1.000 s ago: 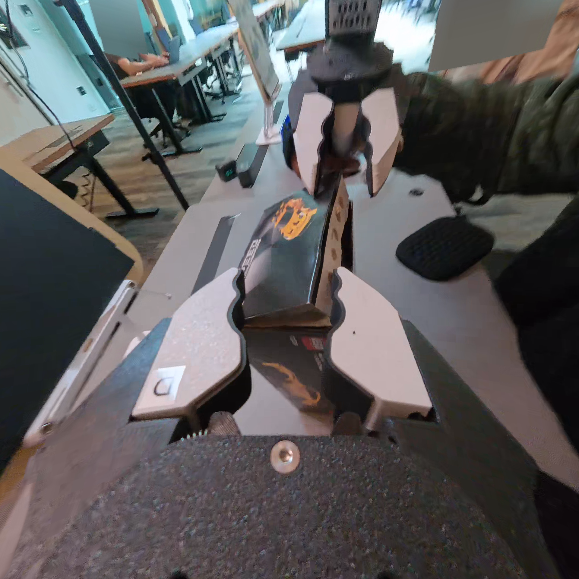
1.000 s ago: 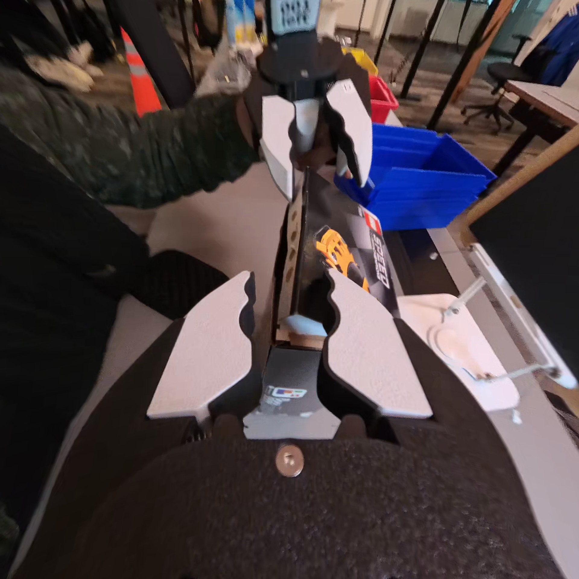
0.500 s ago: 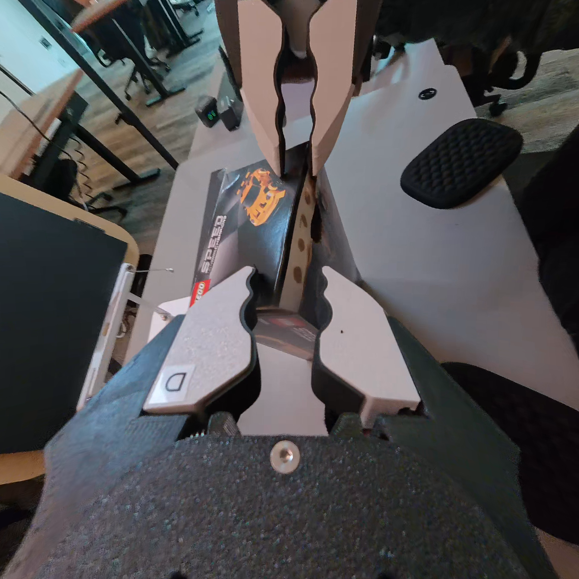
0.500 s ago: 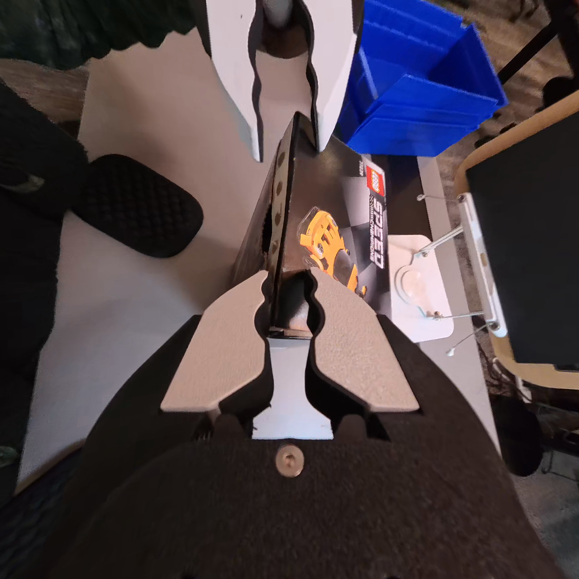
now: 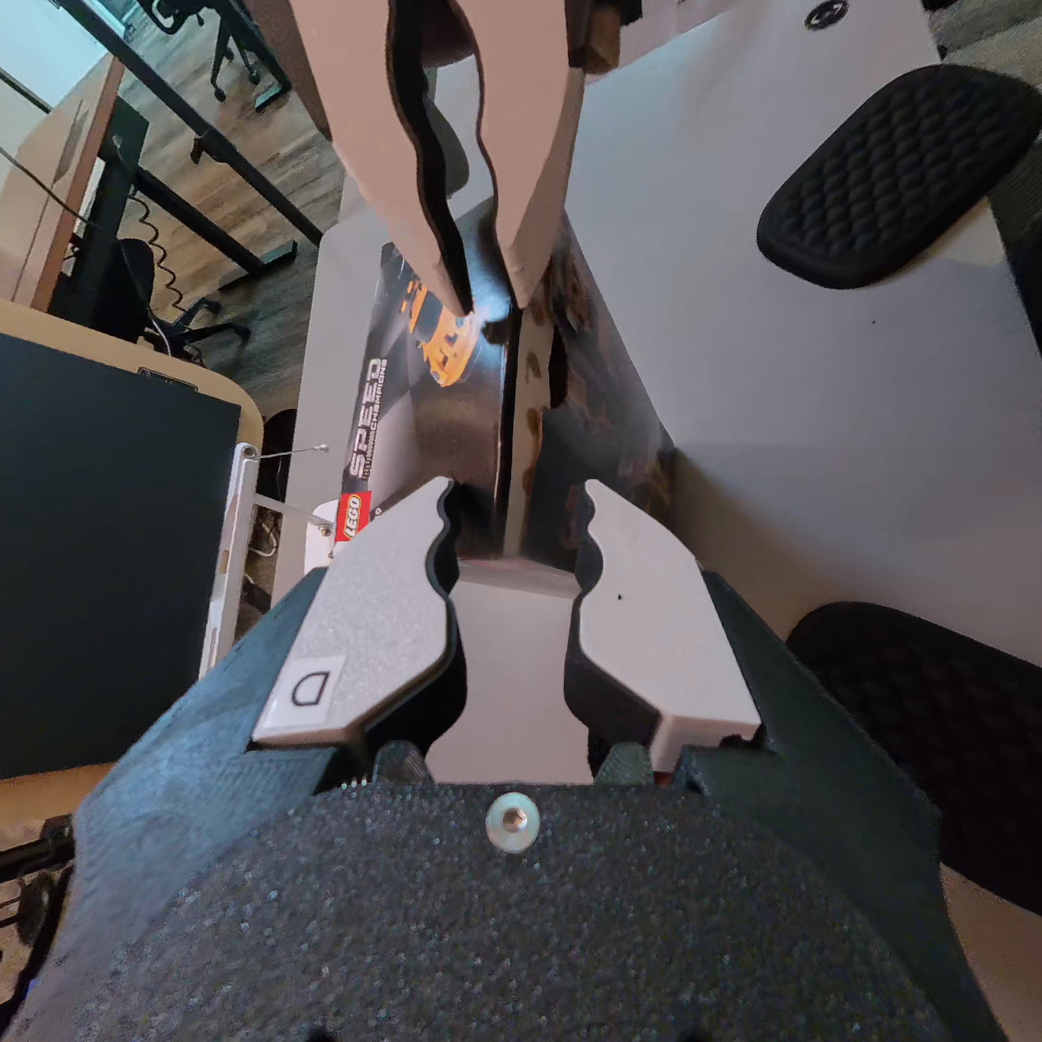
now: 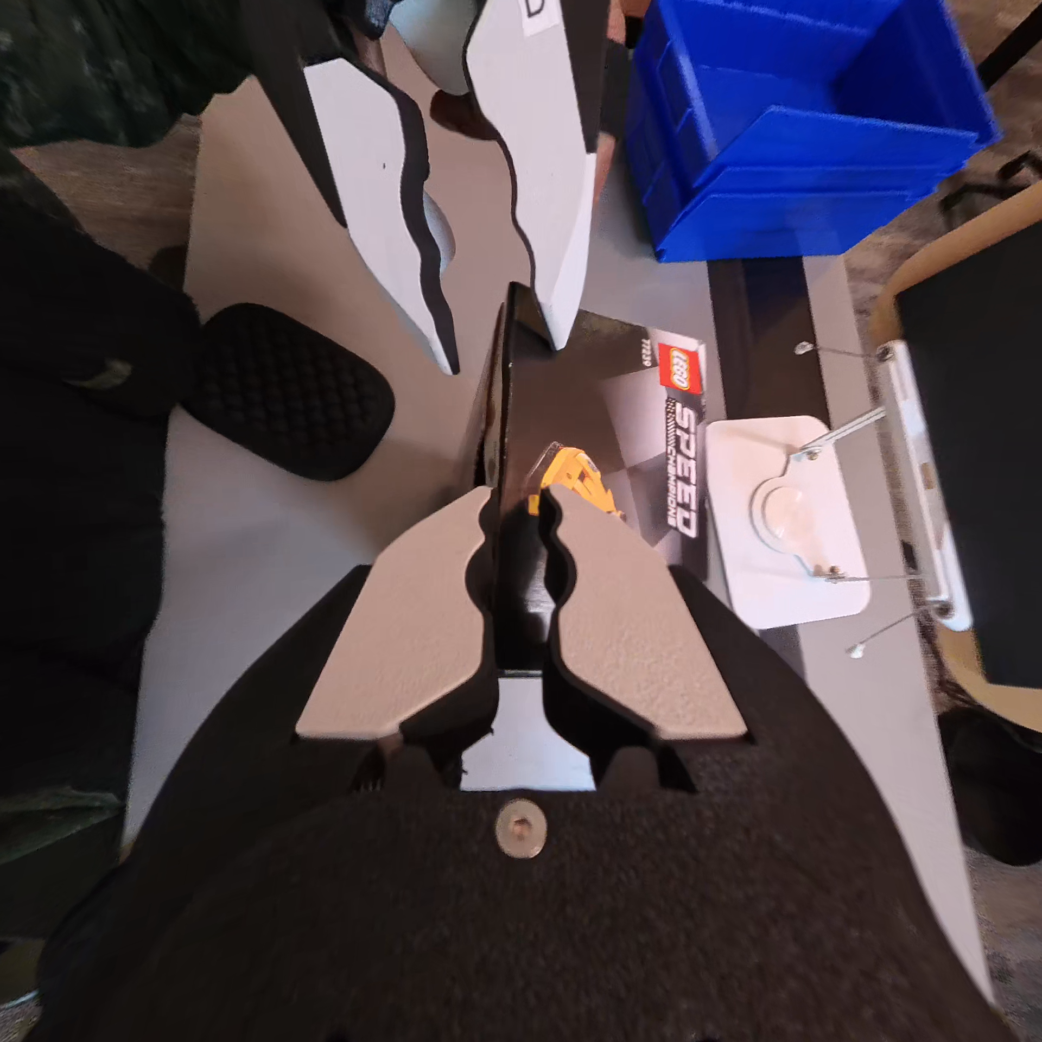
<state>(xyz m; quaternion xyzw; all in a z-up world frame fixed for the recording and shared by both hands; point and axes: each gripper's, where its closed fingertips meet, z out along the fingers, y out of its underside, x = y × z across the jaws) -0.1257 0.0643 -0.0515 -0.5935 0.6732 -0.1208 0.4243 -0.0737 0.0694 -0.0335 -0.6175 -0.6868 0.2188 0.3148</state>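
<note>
Black printed box (image 6: 592,428), red logo, right gripper (image 6: 516,496) clamped.

1 black printed box (image 5: 428,406) w/ a yellow car pic, 2 grippers w/ 2 pale fingers (image 5: 383,597) each, all over 1 grey bench (image 5: 789,428). 2 black textured pads: one (image 5: 896,175) far side, one (image 5: 925,727) nearer. 1 stack of blue bins (image 6: 800,129), approx 3 nested, can't be sure; 1 white plate w/ wire clips (image 6: 784,519).

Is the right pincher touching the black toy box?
Touching. The right wrist view shows the right gripper closed on the upright edge of the black box, its left finger pressed flat against it.
</note>
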